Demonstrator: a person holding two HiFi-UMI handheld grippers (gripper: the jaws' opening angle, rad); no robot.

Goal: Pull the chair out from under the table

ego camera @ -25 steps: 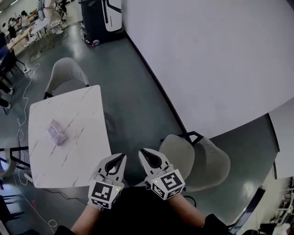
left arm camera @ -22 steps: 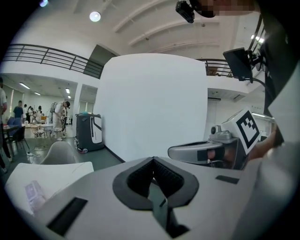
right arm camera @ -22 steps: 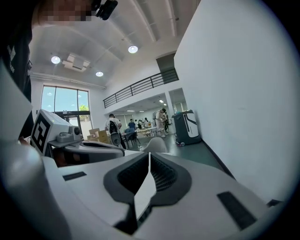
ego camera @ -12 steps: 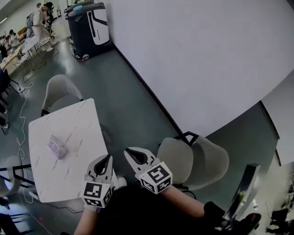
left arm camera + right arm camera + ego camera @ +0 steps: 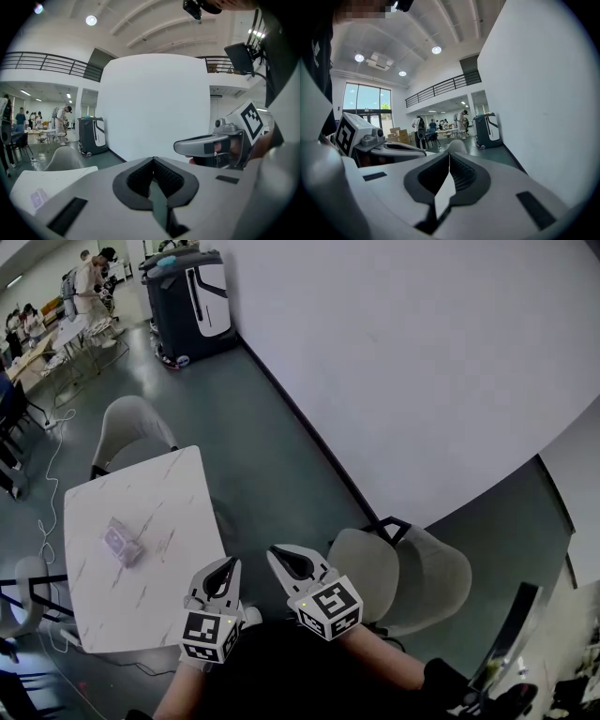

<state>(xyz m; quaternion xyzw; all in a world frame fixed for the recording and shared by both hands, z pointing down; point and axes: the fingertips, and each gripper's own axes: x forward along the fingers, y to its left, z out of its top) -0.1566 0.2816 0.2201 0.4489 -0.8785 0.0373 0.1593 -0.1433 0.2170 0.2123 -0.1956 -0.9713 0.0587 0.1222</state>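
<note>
Head view, item by item, held against the pictures of the last second.

Floor (image 5: pixel 281 456), dark, one. Wall (image 5: pixel 422 362), white, one. Framing slightly shifted over that second, with no change in either.

Counter (image 5: pixel 141 568), marble-topped, one. Same place relative to wall and chairs as a second back.

Cart (image 5: pixel 192 292), black and white, one, by the wall well beyond the counter's far edge.

Chairs, pale shell type, three counted.
- First chair (image 5: pixel 131 423): at the counter's far edge, seat front tucked up to or under that edge.
- Second chair (image 5: pixel 412 577): off the counter's right edge, well apart from it, near the wall, wholly clear of the top.
- Third chair (image 5: pixel 21 582): at the counter's left edge, mostly cut off by the frame.

None shifted relative to the counter in the last second; judged, no pull under way at present. Second chair's place consistent with one already drawn out, first chair's with one tucked in. Not settled which is the task's.

Grippers, two. Left gripper (image 5: pixel 228 565) and right gripper (image 5: pixel 277 554) side by side at the counter's near right corner, close to the body. Both drifted a little with the view, touching no chair. In both gripper views, jaws pressed together, nothing between.

Packet (image 5: pixel 122 542), small, lilac, one, on the counter toward its left edge; unmoved.

People beyond the cart: several, too small to count.
</note>
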